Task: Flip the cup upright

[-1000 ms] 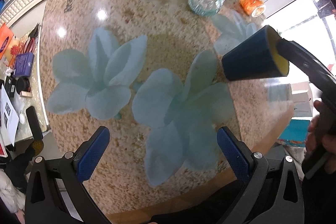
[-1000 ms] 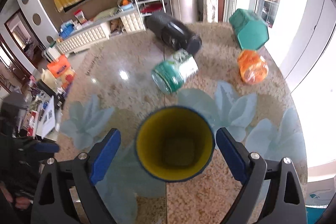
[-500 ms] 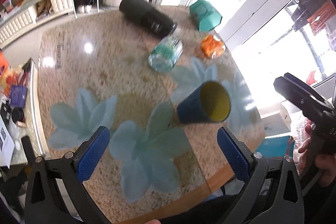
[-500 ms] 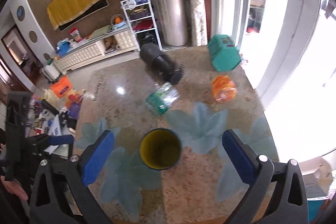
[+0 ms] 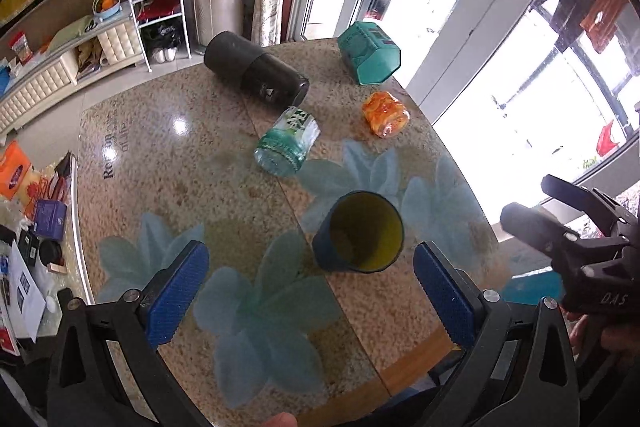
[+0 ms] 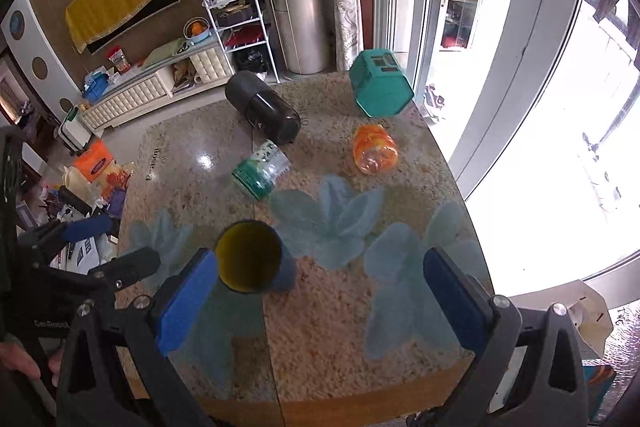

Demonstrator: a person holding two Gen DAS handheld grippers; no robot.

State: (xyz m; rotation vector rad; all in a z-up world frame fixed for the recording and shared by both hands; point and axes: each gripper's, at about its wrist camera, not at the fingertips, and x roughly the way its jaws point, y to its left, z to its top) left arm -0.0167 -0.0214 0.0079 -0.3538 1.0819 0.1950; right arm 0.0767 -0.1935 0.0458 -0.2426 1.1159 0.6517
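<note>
Speckled stone surface [image 5: 168, 163] with pale flowers is carrying your cup [image 5: 359, 231].
Cup is standing upright, mouth up, near the front edge; you are holding both the left hand-held gripper [image 5: 312, 287] and right hand-held gripper [image 6: 320, 297] spread wide, gripping nothing.

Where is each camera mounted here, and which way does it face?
Left wrist: on the left gripper, above the table's near edge, looking down; its own open blue fingers show, the right gripper at right.
Right wrist: on the right gripper, similarly raised, looking down; its open fingers show, the left gripper at left.
Shared: the upright blue cup, green jar, orange jar, black cylinder, teal box, table.
</note>
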